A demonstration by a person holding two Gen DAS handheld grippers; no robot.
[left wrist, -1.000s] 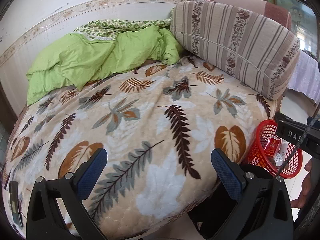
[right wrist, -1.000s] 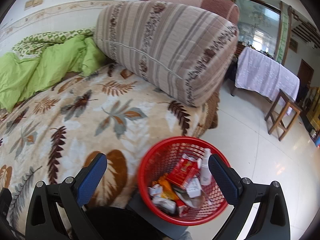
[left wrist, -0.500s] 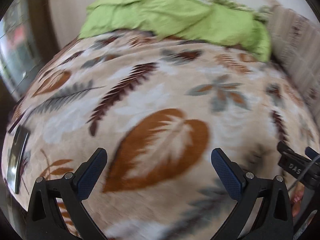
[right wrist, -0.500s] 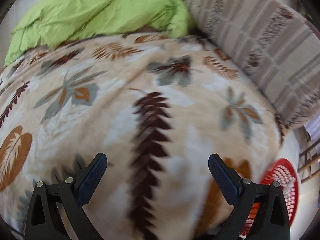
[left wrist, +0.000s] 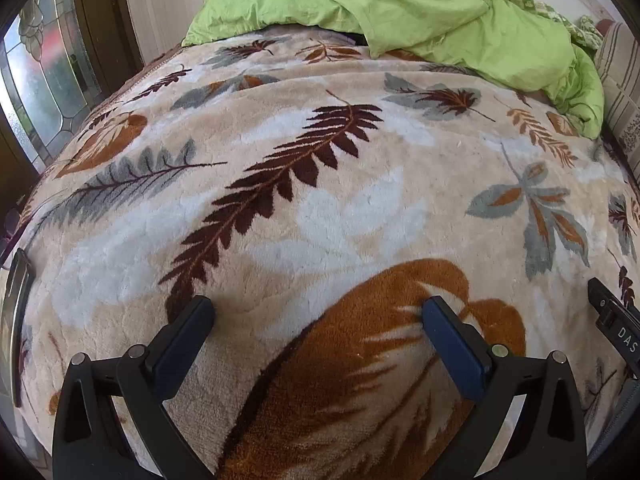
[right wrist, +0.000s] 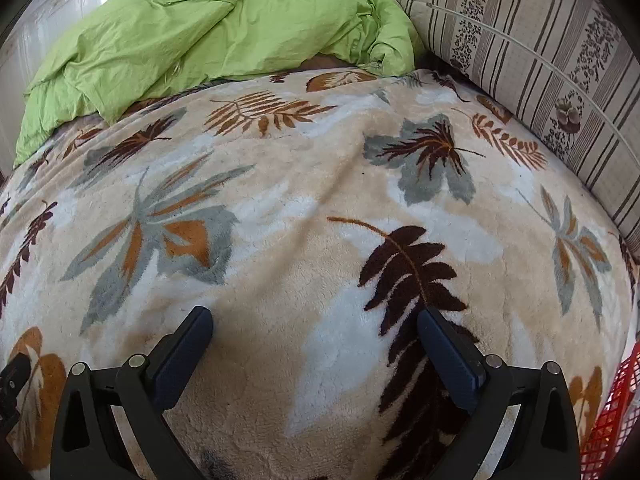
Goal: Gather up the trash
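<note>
Both grippers hover low over a bed covered by a beige leaf-print blanket [left wrist: 304, 208] [right wrist: 304, 208]. My left gripper [left wrist: 318, 312] is open with nothing between its fingers, above a large orange leaf. My right gripper [right wrist: 314, 320] is also open and empty, beside a dark brown fern print. The red mesh trash basket [right wrist: 612, 416] shows only as a sliver at the lower right edge of the right wrist view. No loose trash shows on the blanket. Part of the right gripper's body [left wrist: 616, 320] pokes in at the right edge of the left wrist view.
A crumpled green duvet [left wrist: 400, 8] [right wrist: 200, 40] lies at the far side of the bed. A striped bolster cushion [right wrist: 540, 52] lines the right side. A dark flat object [left wrist: 14, 312] rests at the bed's left edge. A glazed door [left wrist: 44, 72] stands at left.
Both grippers swung left from the basket beside the bed and moved in low over the blanket. The basket has slid almost out of the right wrist view. Both stayed open.
</note>
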